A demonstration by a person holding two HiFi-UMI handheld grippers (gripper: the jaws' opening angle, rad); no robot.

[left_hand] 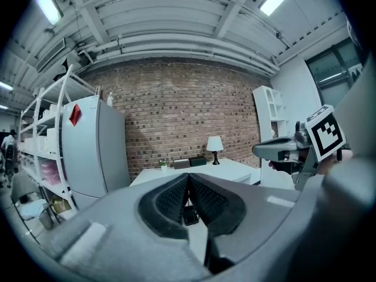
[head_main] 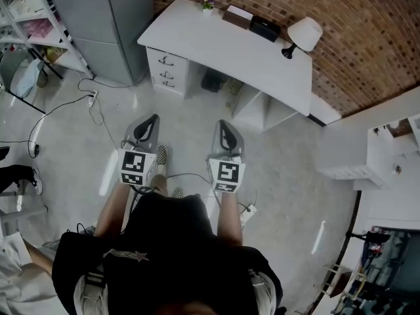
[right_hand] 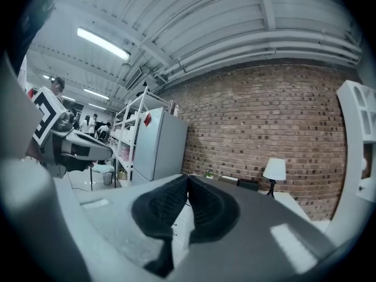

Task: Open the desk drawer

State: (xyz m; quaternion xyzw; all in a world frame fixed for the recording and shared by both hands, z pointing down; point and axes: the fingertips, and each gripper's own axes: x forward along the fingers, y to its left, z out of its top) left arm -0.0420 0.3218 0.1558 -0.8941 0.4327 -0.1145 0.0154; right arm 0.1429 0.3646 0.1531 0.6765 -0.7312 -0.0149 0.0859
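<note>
I am holding the left gripper (head_main: 152,119) and the right gripper (head_main: 223,124) out side by side over the pale floor (head_main: 197,130), both pointing towards the white desk (head_main: 230,48), which is standing well apart from them against the brick wall (head_main: 354,38). In each gripper view the dark ribbed pads are pressing together with nothing between them, so both grippers are closed and empty. The drawer stack (head_main: 167,72) is sitting under the desk's left end, three fronts with small handles, all lying flush and closed. I am seeing a white table lamp (head_main: 303,34) on the desk's right end, with a black box (head_main: 265,28) and a small potted plant (head_main: 207,5) along its back edge. A grey refrigerator (head_main: 105,25) is standing just left of the desk.
</note>
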